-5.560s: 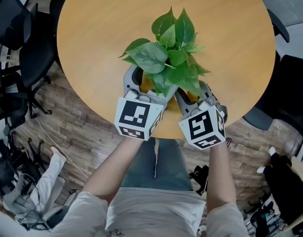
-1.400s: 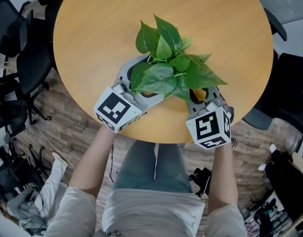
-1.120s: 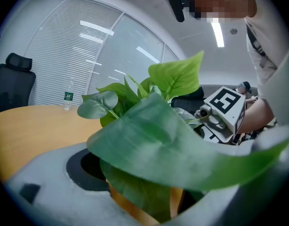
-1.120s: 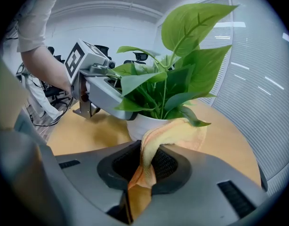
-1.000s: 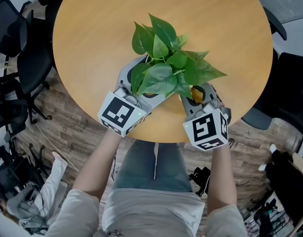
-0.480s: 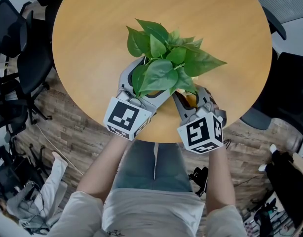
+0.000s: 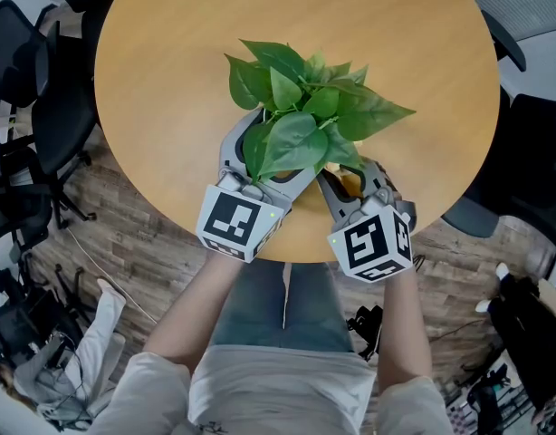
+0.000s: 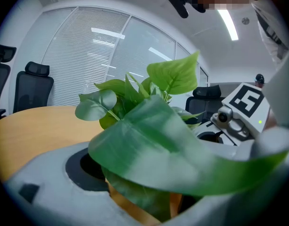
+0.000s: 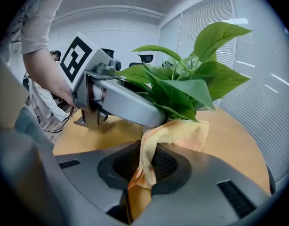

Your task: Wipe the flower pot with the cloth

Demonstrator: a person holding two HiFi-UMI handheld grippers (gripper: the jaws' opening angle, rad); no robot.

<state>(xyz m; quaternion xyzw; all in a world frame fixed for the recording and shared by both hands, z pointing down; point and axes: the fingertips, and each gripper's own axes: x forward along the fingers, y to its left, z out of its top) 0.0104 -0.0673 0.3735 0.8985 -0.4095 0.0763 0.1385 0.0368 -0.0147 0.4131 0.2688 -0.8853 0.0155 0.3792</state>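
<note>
A leafy green plant (image 7: pixel 301 107) stands near the front edge of the round wooden table (image 7: pixel 169 53); its leaves hide the pot from the head view. In the left gripper view a bit of the orange flower pot (image 8: pixel 131 212) shows low between the jaws, under a big leaf (image 8: pixel 154 135). My left gripper (image 7: pixel 267 150) is shut on the pot from the near left. My right gripper (image 7: pixel 350 176) is shut on a yellow-orange cloth (image 9: pixel 180 133), which is pressed against the pot's right side below the leaves (image 9: pixel 182 86). The cloth (image 7: pixel 351 183) peeks out between the right jaws.
Black office chairs stand left of the table (image 7: pixel 24 71) and at the right (image 7: pixel 532 170). The table's front edge (image 7: pixel 296 259) lies just under both grippers. Cables and bags lie on the wood floor (image 7: pixel 97 243) at the lower left.
The left gripper has swung round from the left toward me, turning the pot so the leaves rotated. The right gripper with the cloth has shifted slightly left and nearer.
</note>
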